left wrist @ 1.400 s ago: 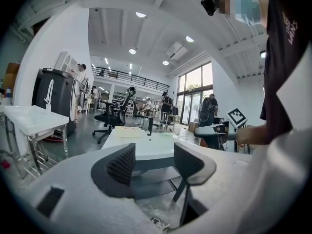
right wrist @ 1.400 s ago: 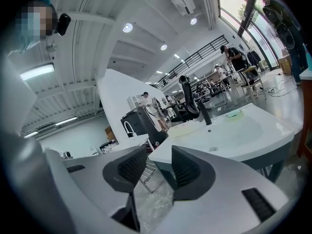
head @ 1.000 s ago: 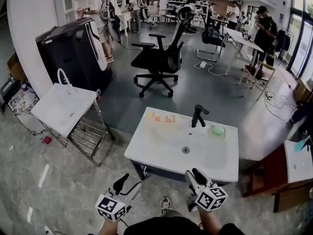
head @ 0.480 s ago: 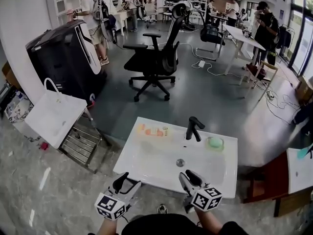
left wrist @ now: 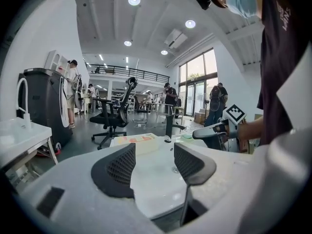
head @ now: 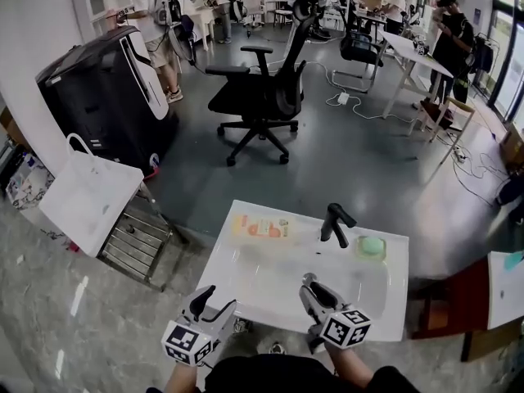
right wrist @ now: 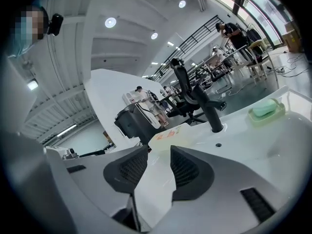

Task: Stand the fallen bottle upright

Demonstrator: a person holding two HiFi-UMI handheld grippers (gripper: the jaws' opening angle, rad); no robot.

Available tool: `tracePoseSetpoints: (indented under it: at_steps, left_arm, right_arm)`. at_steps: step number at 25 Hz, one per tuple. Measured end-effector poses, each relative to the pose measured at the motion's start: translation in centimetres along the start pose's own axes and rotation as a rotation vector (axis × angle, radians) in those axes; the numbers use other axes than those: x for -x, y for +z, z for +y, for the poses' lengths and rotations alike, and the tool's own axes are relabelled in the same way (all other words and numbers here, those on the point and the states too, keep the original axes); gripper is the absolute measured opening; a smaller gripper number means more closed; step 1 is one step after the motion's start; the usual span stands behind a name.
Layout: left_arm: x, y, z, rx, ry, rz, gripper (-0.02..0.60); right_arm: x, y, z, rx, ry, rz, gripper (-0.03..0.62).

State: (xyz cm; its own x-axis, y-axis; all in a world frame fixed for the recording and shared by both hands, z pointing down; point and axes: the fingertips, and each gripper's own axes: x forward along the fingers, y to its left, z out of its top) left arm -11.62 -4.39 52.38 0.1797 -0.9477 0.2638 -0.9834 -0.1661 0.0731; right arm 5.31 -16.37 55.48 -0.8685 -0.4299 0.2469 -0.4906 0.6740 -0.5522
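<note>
I see a white sink on a grey floor in a big room. A black chair stands far behind it, with people farther off. A black tap and a green soap sit at the sink's far right. The bottle lies flat at the far left edge — its long side runs left to right. I can't tell which end is the top. The left gripper has wide fingers and the right gripper narrower ones — both empty, by the near edge.
</note>
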Motion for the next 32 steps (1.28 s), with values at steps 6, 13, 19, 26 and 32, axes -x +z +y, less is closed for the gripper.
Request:
tracePoseSetpoints:
  at_steps: [6, 13, 19, 26, 32]
  left_arm:
    - [-4.9, 1.4, 4.1, -0.041, -0.099, 0.041, 0.243]
    - [-10.3, 2.8, 7.2, -0.149, -0.226, 0.088, 0.244]
    - [-13.7, 2.2, 8.6, -0.274, -0.318, 0.141, 0.249]
    - [-16.0, 0.8, 9.7, -0.385, -0.413, 0.221, 0.259]
    - [-17.6, -0.7, 10.2, -0.442, -0.463, 0.276, 0.272]
  right_arm:
    - [-3.1, 1.7, -1.9, -0.077, -0.102, -0.074, 0.121]
    - [-5.3, 2.8, -4.4, -0.189, -0.214, -0.179, 0.121]
    - [-7.2, 2.5, -7.1, -0.350, -0.267, -0.269, 0.120]
    - [-9.3, 3.0, -10.5, -0.558, -0.312, -0.403, 0.121]
    - [-11.1, 3.1, -12.9, -0.734, -0.310, -0.490, 0.124]
